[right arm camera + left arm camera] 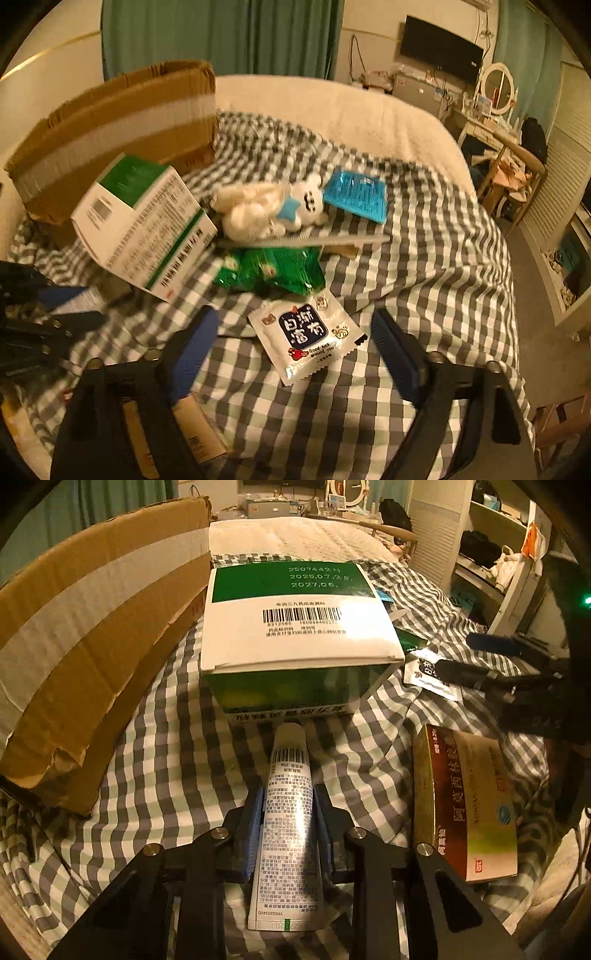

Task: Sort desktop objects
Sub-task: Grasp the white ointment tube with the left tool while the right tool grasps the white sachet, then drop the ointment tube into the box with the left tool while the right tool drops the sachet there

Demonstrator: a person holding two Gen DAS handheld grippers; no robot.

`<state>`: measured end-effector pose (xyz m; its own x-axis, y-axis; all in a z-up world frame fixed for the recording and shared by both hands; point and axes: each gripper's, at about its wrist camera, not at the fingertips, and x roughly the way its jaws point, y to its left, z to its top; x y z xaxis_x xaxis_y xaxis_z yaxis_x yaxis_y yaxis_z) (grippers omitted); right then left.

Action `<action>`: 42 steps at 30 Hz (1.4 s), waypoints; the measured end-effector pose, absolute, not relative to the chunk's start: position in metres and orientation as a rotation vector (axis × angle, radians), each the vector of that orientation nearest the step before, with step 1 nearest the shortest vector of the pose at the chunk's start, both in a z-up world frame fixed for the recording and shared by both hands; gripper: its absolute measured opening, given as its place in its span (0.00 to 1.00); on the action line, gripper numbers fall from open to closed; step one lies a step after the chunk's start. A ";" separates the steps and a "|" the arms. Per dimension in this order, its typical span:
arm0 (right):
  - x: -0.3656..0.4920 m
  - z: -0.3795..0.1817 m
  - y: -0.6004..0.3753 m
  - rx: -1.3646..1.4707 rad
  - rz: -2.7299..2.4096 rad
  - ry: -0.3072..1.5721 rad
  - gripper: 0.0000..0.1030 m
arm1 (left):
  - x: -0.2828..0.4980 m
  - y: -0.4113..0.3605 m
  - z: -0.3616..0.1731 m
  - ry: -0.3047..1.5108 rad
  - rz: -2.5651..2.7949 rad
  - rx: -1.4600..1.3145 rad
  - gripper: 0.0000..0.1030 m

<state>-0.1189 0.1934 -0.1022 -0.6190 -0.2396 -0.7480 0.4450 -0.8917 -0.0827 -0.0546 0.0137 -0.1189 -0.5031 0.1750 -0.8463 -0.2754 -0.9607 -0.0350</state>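
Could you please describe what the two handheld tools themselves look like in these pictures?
Both look alike. The left tool has a black angular frame with round silver bolt heads at its joints and two fingers faced with ribbed blue pads. The right tool has the same black frame and blue pads. No cables, markings or sleeves are visible.

The right gripper [293, 341] hangs over the bed [424, 236] with its blue fingers [194, 343] wide apart, a white snack packet [308, 338] lying between them. Behind it lie a green bag [273, 271], a white plush toy [266, 210] and a green-and-white box [144, 221], with a cardboard box [118, 129] near the bed's far left corner.
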 end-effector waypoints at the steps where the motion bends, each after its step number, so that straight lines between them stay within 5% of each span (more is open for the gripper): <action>1: -0.122 -0.106 0.195 1.111 -2.502 0.359 0.86 | -0.055 0.013 -0.118 0.129 2.512 -1.404 0.26; 13: -0.150 -0.142 0.198 1.292 -2.462 0.314 0.85 | -0.060 -0.006 -0.103 -0.024 2.550 -1.406 0.26; 17: -0.148 -0.138 0.202 1.304 -2.487 0.311 0.59 | -0.060 -0.006 -0.104 -0.023 2.545 -1.415 0.26; 21: -0.145 -0.129 0.207 1.285 -2.493 0.281 0.17 | -0.059 -0.006 -0.101 -0.039 2.539 -1.409 0.26; 25: -0.140 -0.118 0.214 1.257 -2.500 0.239 0.05 | -0.058 -0.004 -0.096 -0.049 2.541 -1.392 0.26; 42: -0.080 -0.020 0.206 0.989 -2.520 0.074 0.04 | -0.040 -0.020 -0.044 -0.299 2.548 -1.227 0.26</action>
